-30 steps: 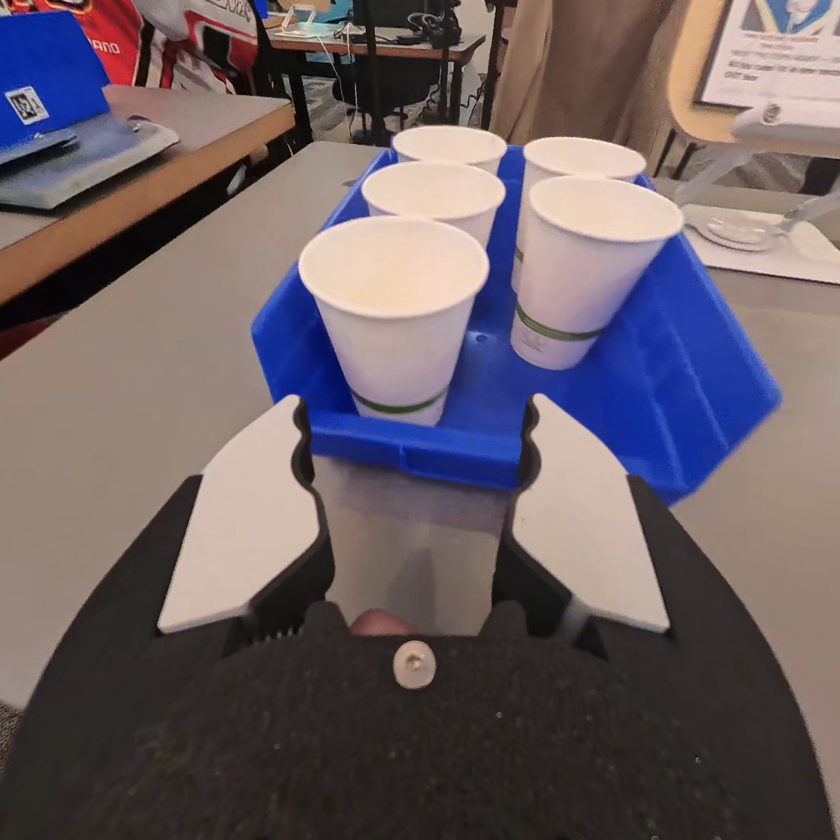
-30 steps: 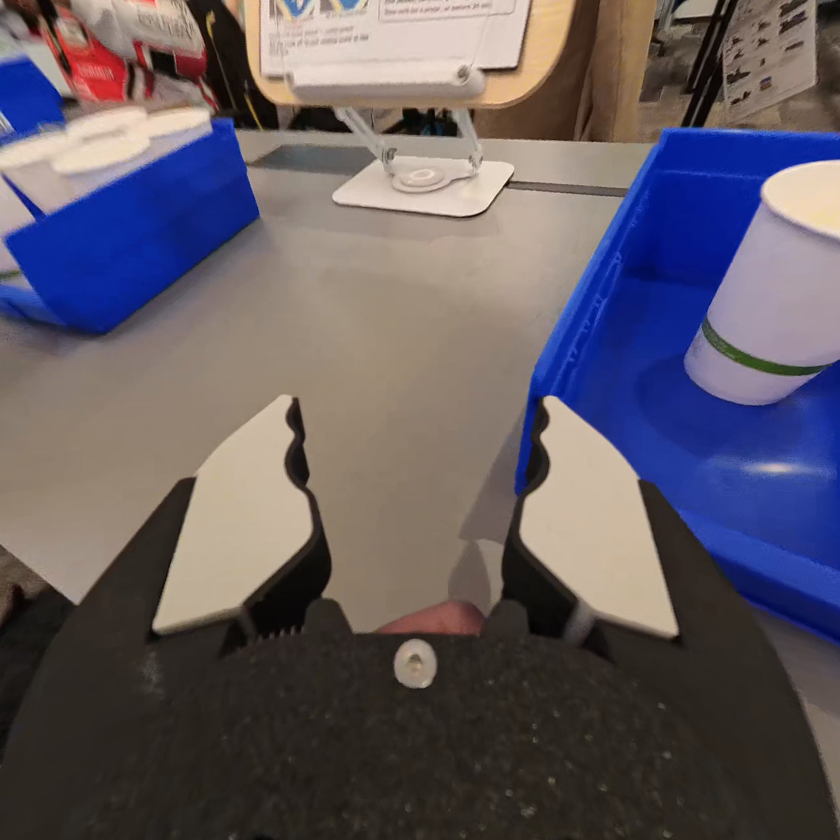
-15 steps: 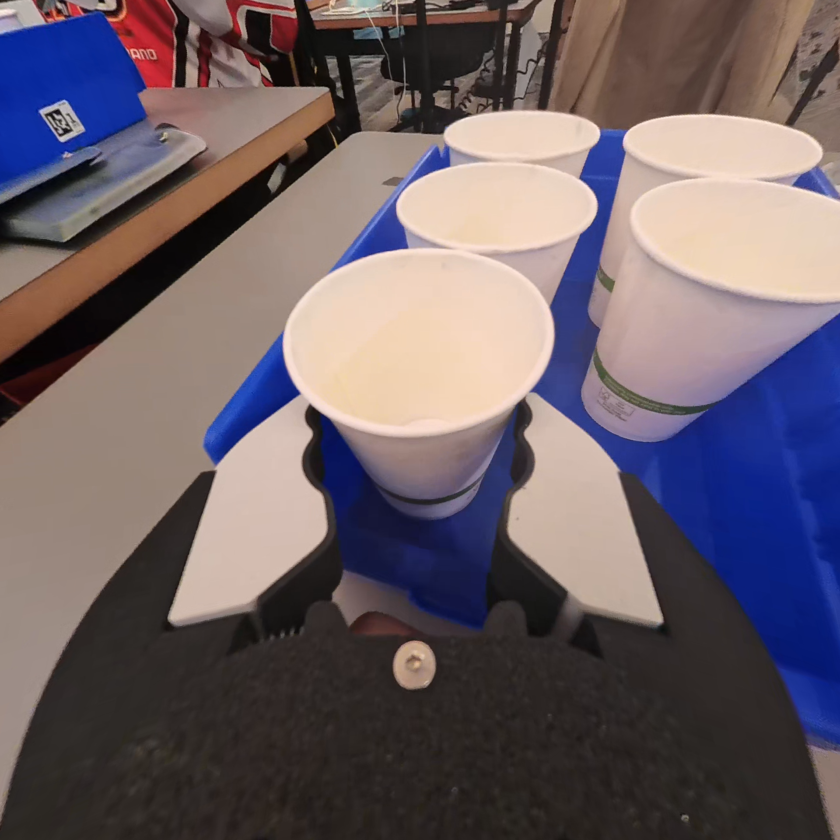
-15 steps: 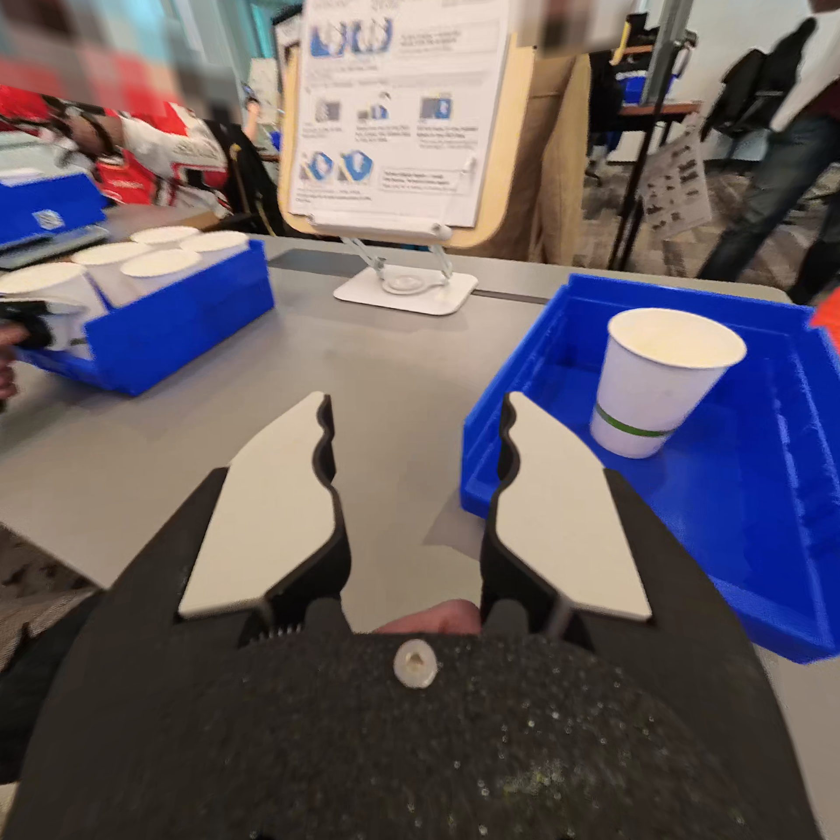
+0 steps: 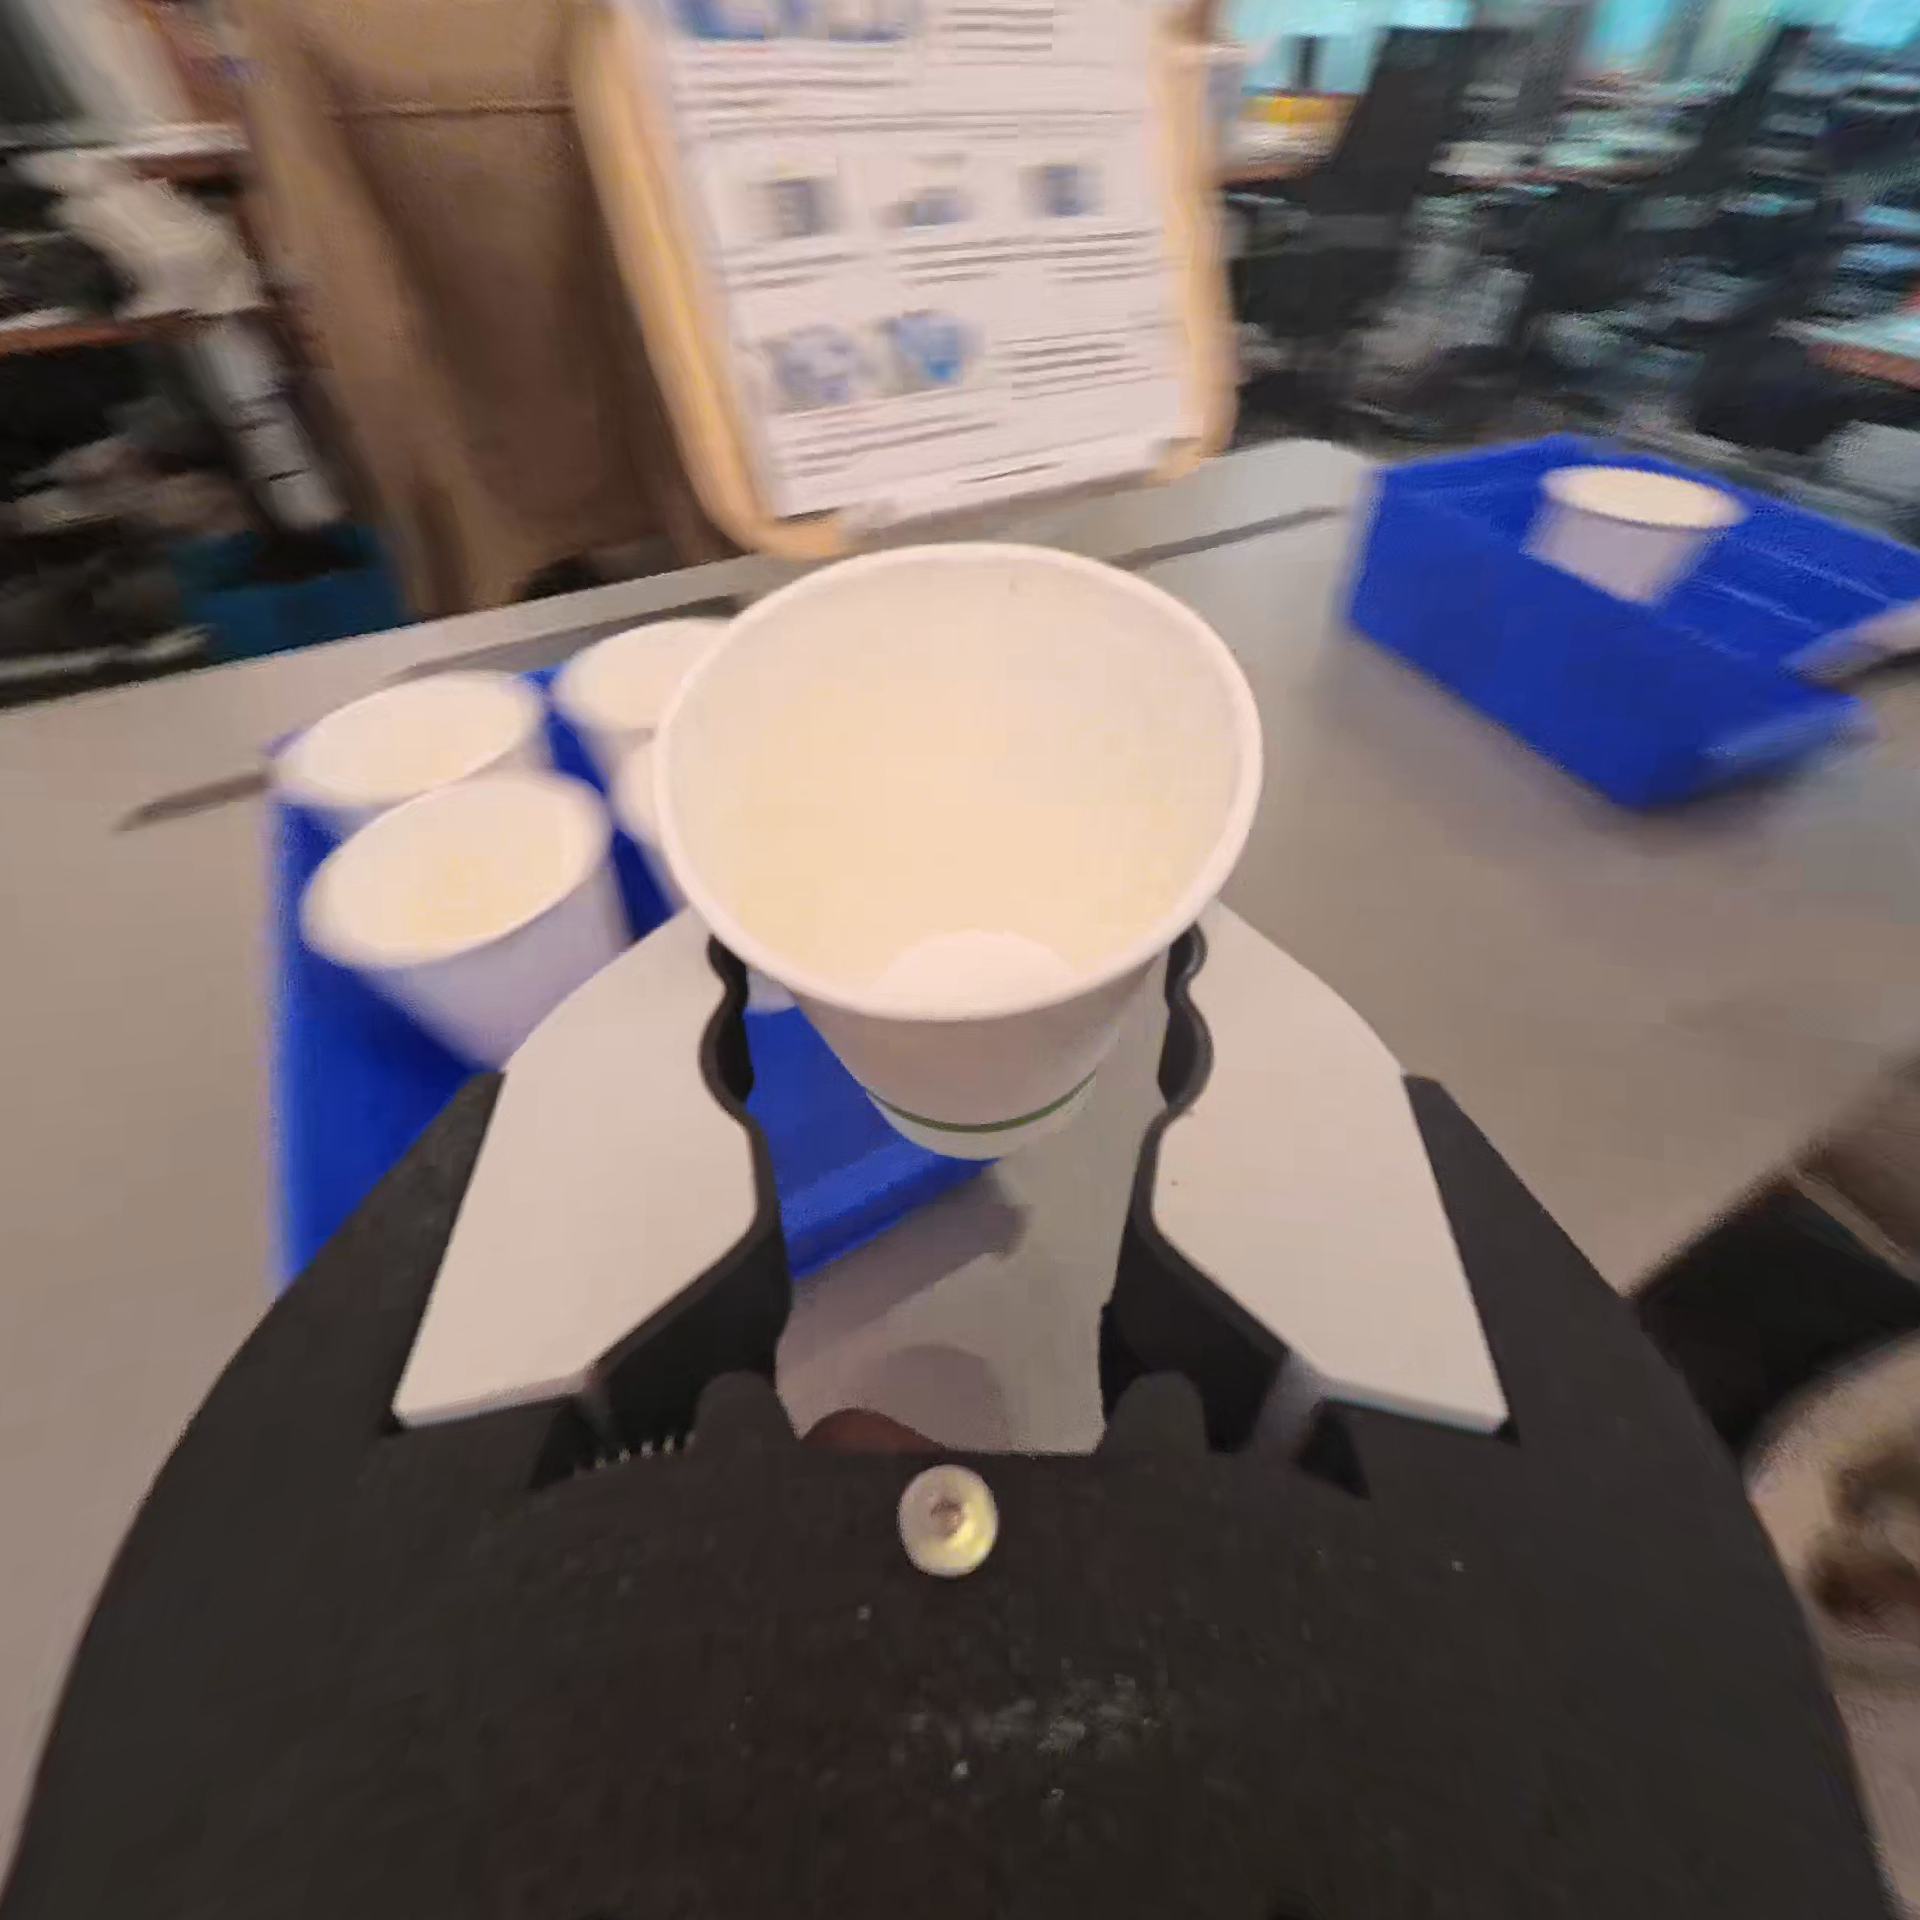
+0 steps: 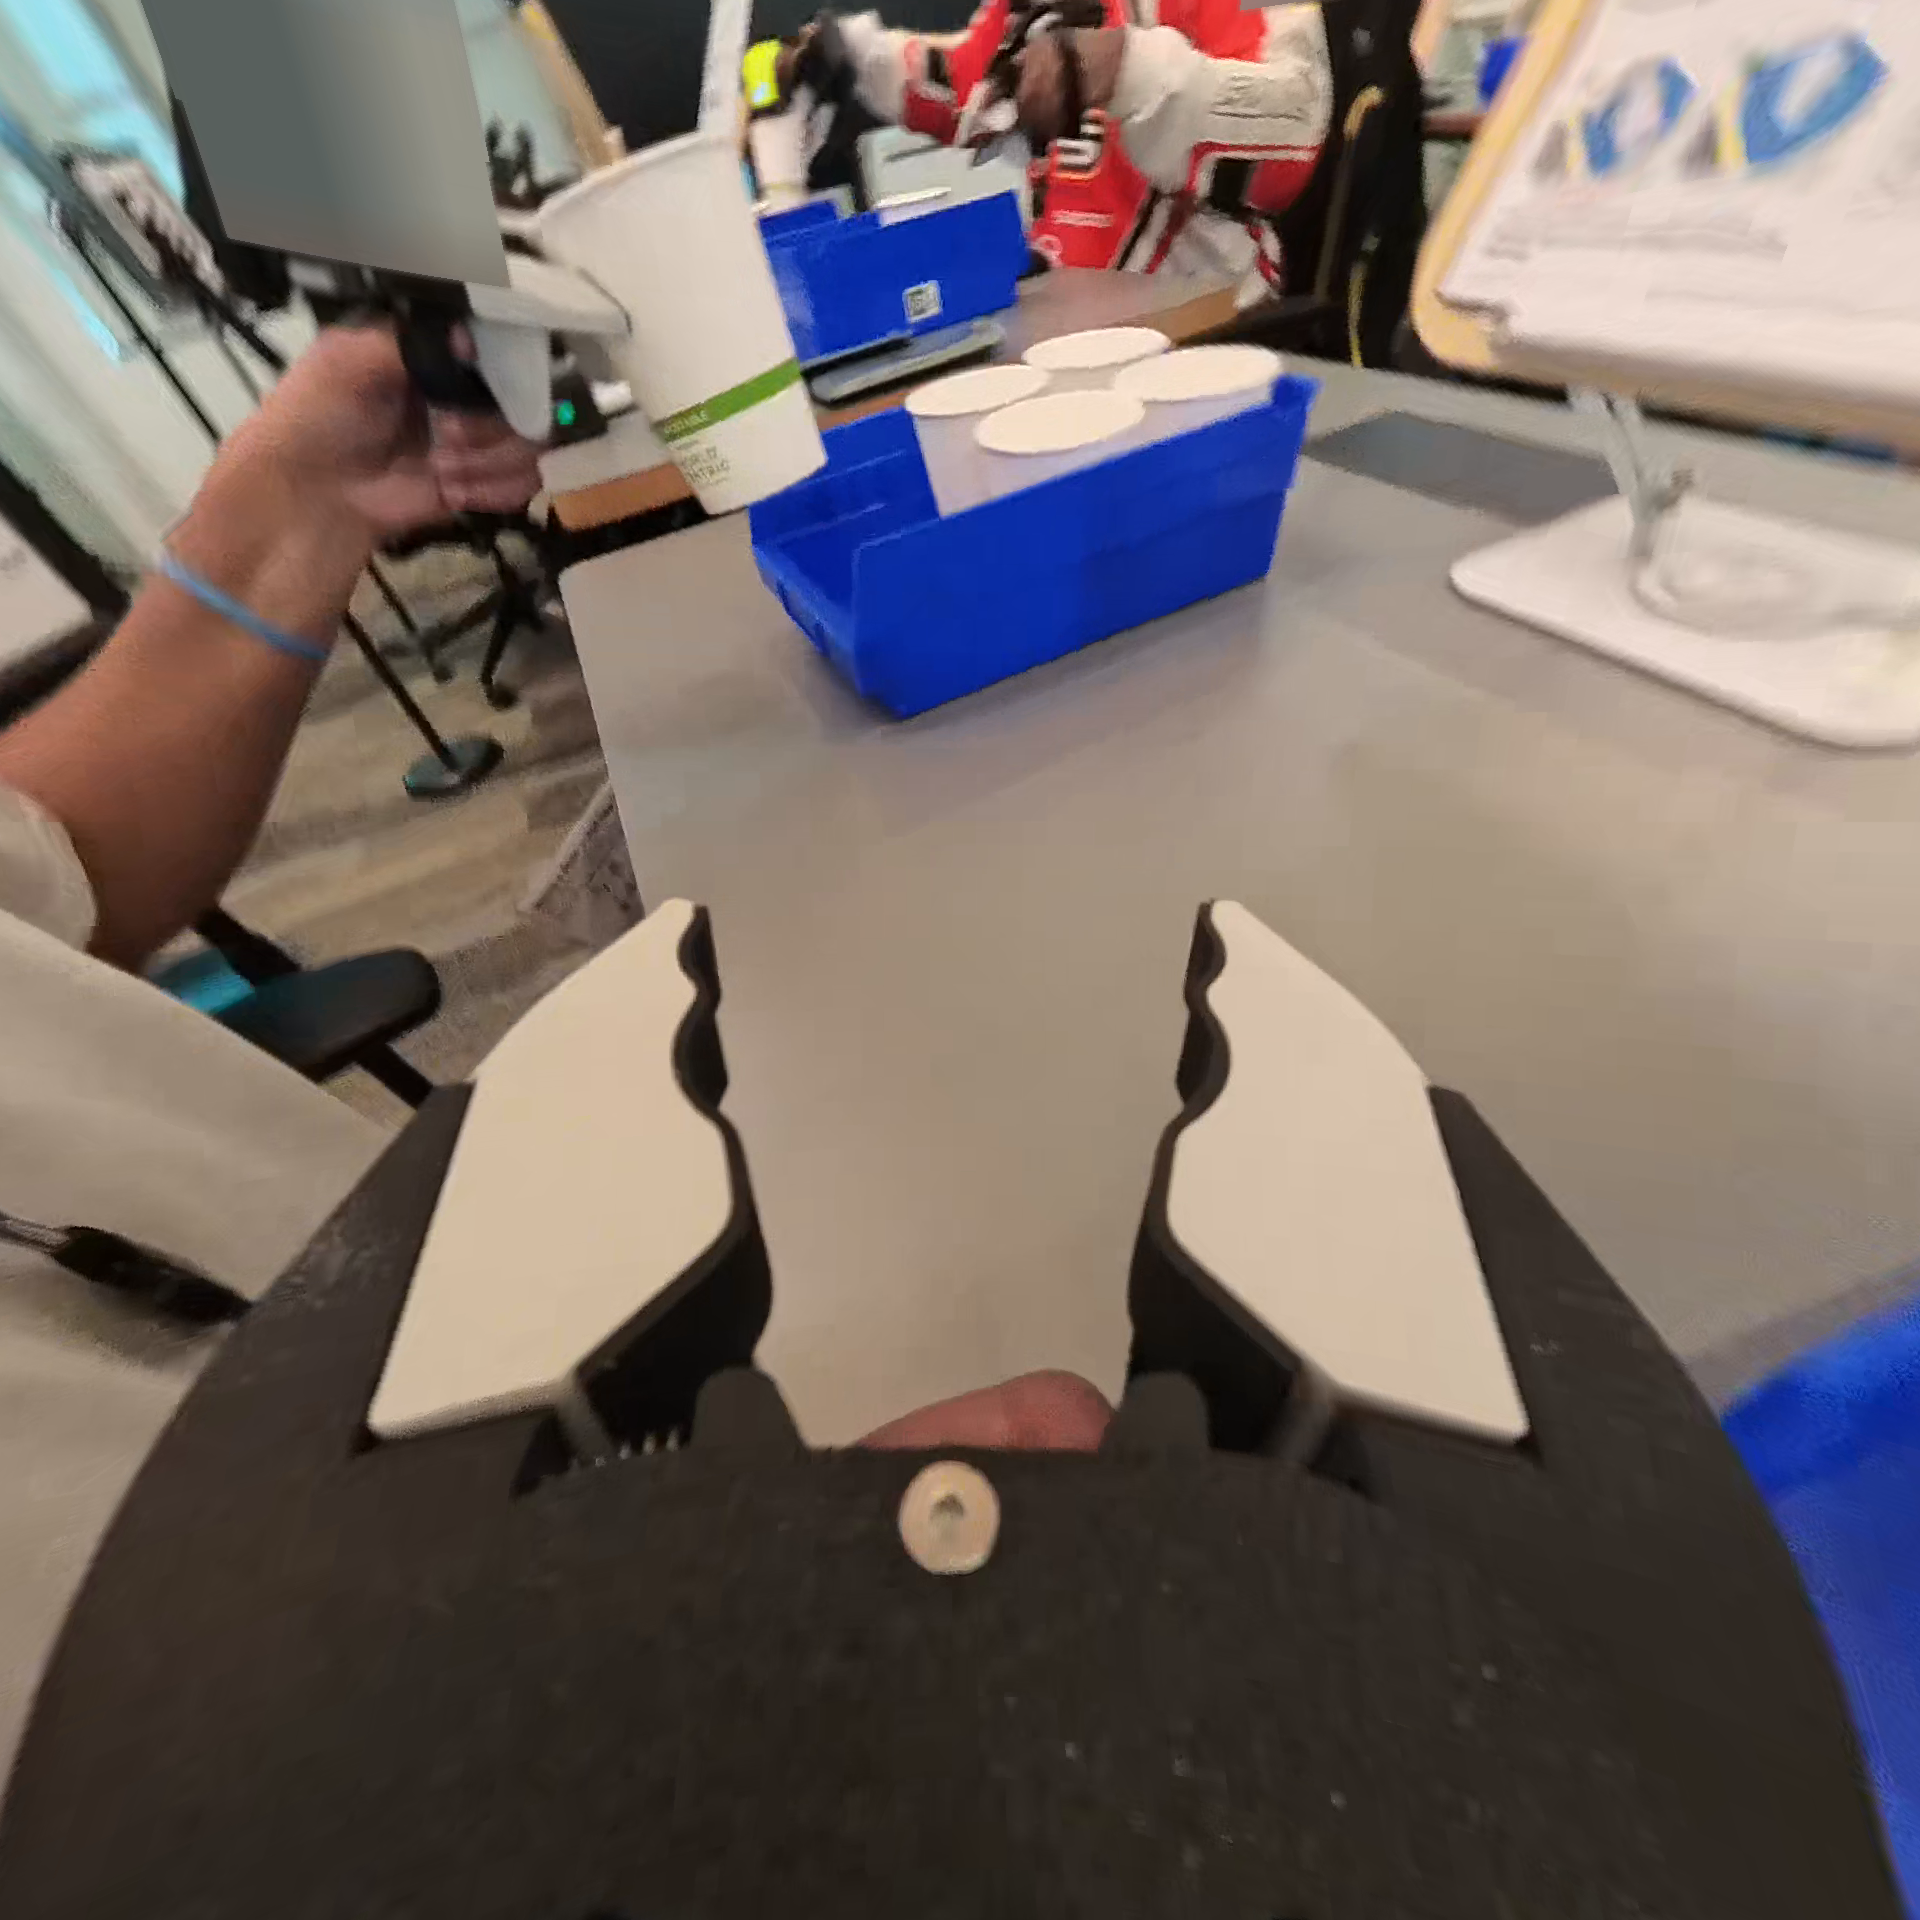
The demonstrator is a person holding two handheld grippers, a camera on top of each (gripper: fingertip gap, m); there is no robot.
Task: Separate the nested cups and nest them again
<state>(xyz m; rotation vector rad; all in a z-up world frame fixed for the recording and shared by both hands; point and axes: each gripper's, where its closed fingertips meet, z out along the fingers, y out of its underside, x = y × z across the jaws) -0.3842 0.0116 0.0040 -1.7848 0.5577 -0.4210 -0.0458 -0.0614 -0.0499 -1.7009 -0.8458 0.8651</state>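
My left gripper [image 5: 956,987] is shut on a white paper cup [image 5: 966,821] with a green band and holds it in the air above the near end of the left blue bin [image 5: 343,1081]. Several more white cups [image 5: 457,904] stand in that bin. The held cup also shows in the right wrist view [image 6: 696,312], raised left of the bin [image 6: 1039,561]. My right gripper [image 6: 951,966] is open and empty over the grey table [image 6: 1143,831]. A single white cup [image 5: 1631,530] stands in a second blue bin [image 5: 1579,665] at the far right.
An instruction sheet on a wooden board [image 5: 935,239] stands on a white stand [image 6: 1704,613] at the back of the table. A person in a red and white jacket [image 6: 1122,114] works at another table behind. The table's left edge [image 6: 592,707] drops to the floor.
My left gripper closed on the nearest cup, lifted it out of the left bin and swung right. My right gripper turned left toward the left bin, staying open.
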